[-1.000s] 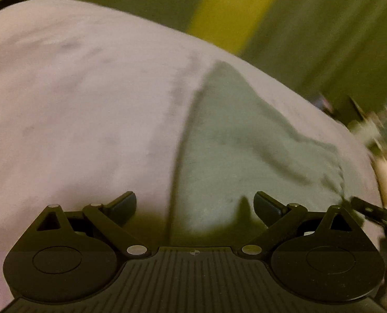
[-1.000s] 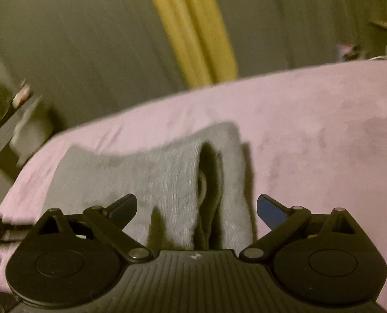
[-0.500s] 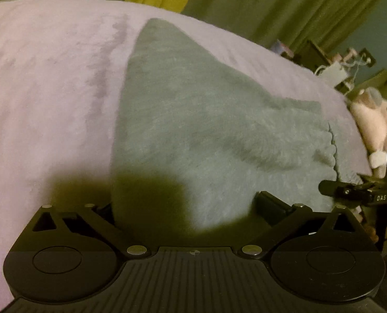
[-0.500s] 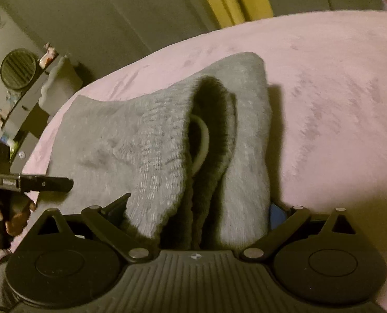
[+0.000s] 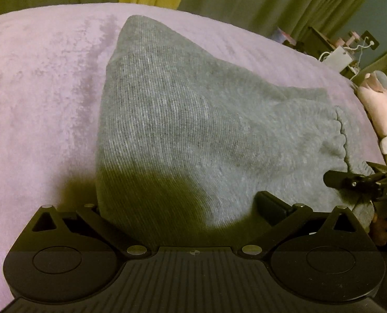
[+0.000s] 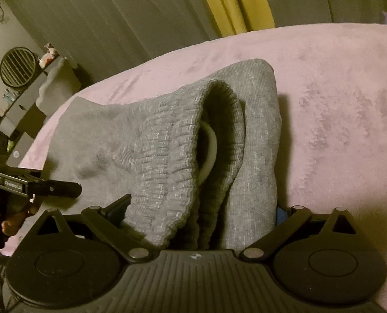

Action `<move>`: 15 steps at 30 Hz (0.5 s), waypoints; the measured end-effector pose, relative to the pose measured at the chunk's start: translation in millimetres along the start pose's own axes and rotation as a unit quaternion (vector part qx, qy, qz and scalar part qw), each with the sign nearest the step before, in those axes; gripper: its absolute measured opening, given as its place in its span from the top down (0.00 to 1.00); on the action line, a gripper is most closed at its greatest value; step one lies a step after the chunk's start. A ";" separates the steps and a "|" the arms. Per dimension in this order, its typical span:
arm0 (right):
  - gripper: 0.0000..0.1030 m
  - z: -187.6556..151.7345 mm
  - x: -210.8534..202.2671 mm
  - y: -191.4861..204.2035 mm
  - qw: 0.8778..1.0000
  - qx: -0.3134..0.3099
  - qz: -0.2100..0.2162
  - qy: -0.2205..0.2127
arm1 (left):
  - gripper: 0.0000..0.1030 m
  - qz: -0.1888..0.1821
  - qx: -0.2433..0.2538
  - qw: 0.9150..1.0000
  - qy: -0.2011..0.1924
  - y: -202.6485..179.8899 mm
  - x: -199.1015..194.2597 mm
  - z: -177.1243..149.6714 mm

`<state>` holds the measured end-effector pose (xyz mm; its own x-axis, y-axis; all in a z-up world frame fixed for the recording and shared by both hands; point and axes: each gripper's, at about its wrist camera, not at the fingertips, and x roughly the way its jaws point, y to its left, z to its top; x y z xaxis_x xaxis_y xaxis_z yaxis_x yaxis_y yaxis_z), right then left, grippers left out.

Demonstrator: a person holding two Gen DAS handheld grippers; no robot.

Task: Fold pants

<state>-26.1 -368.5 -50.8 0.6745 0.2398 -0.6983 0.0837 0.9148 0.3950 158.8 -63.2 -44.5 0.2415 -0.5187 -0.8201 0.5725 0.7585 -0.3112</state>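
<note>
both tongs apparently straddle pants (image 5: 193,135)

"DAS" on right gripper (image 5: 360,185) body; other label unreadable

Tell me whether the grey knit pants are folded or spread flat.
Folded: the grey knit pants lie doubled in layers, their ribbed waistband gaping open on top.

Pants (image 5: 183,130) hide left gripper's (image 5: 177,208) (left) finger.
</note>
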 end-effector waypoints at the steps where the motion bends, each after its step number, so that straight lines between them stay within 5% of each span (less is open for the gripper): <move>1: 0.04 0.5 0.1 1.8 1.000 -0.001 -0.003 0.000 | 0.00 0.001 0.001 1.000 -0.001 0.5 -0.5 -0.7; 5: 0.14 3.2 3.5 11.9 1.000 -0.018 -0.008 0.006 | 0.00 0.012 0.004 1.000 -0.004 -6.8 -1.2 -1.4; 10: 0.34 8.3 -5.3 20.6 1.000 -0.020 0.003 0.013 | 0.21 0.021 0.050 0.998 -0.026 -27.8 -15.2 -1.3; 13: 0.30 14.0 -0.9 7.2 0.999 0.002 0.030 0.035 | 0.18 0.003 0.047 0.999 -0.021 -15.4 -9.8 -4.6; 15: 0.19 17.0 10.4 3.0 0.998 0.006 0.039 0.055 | 0.07 -0.023 0.011 1.000 -0.011 -3.1 0.2 -0.5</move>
<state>-6.4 -368.7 -46.7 0.5945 0.3444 -0.7266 0.0437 0.8885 0.4568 156.7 -65.4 -43.9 0.2311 -0.5616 -0.7945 0.5999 0.7251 -0.3381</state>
